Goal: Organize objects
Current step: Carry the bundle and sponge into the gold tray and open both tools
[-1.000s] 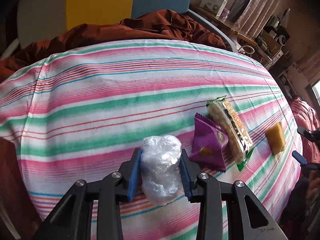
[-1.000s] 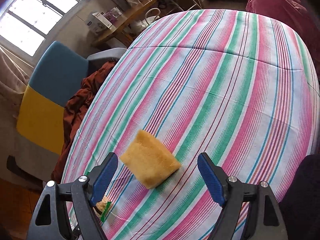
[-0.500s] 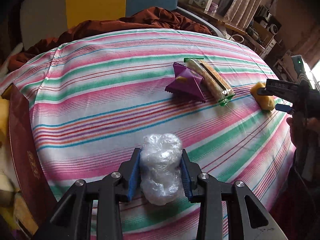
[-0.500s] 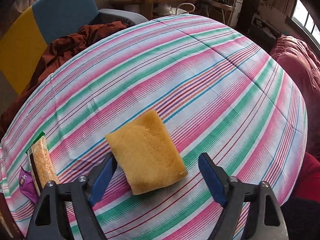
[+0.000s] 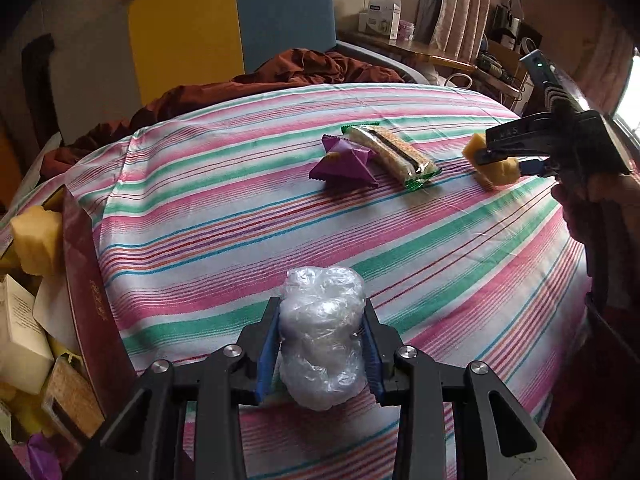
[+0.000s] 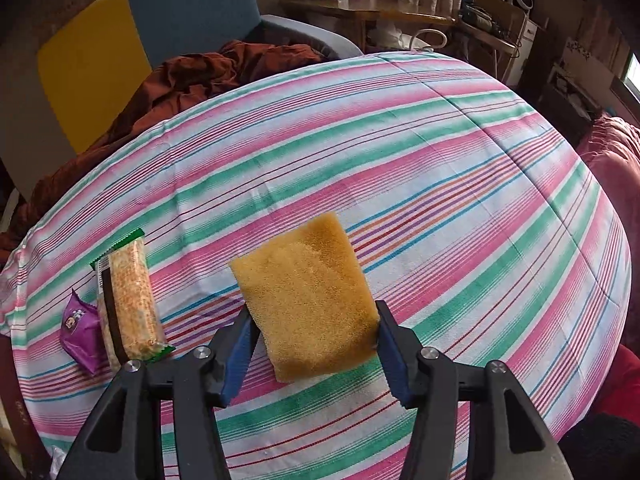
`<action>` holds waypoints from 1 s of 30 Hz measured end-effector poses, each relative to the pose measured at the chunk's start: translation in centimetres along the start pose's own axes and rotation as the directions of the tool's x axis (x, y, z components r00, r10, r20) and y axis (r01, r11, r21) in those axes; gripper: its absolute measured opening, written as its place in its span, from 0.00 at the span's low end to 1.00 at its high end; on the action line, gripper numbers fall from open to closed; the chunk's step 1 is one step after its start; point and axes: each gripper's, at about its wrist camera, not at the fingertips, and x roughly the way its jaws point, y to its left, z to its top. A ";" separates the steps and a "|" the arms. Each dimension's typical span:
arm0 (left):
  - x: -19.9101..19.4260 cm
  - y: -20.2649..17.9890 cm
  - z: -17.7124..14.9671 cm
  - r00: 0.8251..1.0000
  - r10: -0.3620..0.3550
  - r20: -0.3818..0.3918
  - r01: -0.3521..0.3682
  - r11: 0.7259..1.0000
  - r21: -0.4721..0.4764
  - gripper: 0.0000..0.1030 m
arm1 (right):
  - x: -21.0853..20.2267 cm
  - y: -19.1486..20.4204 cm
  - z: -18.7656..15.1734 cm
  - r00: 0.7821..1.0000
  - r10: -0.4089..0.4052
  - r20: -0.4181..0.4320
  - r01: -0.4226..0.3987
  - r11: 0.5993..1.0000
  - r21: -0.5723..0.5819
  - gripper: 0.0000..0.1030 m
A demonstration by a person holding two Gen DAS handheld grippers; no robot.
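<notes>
My left gripper is shut on a crumpled wad of clear plastic, held just above the striped tablecloth near its front edge. Farther right, my right gripper has its jaws closing on a yellow sponge. In the right wrist view both blue pads touch the sides of the sponge, which is tilted off the cloth. A purple snack packet and a green-ended cracker bar lie side by side mid-table, left of the sponge.
A dark red box at the table's left edge holds another yellow sponge, cartons and snack packs. A yellow and blue chair with brown cloth stands behind the table. A hand grips the right tool.
The left gripper carried the plastic wad leftward, and the red box came into view. The right gripper rolled and its jaws narrowed from wide apart until they touch the sponge's sides.
</notes>
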 end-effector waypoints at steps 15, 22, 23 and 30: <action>-8.2 1.6 -0.8 0.987 0.023 0.159 -0.018 0.999 -0.031 0.36 | -2.3 2.9 -1.3 0.994 0.086 0.067 -0.077 0.989 -0.128 0.55; -10.6 4.2 -2.4 0.982 0.046 0.184 -0.029 0.995 -0.095 0.36 | -3.9 4.5 -1.9 0.976 0.198 0.092 -0.180 0.968 -0.174 0.55; -11.1 5.0 -2.7 0.981 0.050 0.187 -0.029 0.993 -0.115 0.36 | -4.3 4.9 -2.1 0.970 0.223 0.091 -0.204 0.961 -0.188 0.55; -15.4 12.4 -5.6 0.965 0.133 0.228 -0.061 0.953 -0.298 0.36 | -8.0 10.7 -4.5 0.941 0.329 0.079 -0.283 0.892 -0.354 0.55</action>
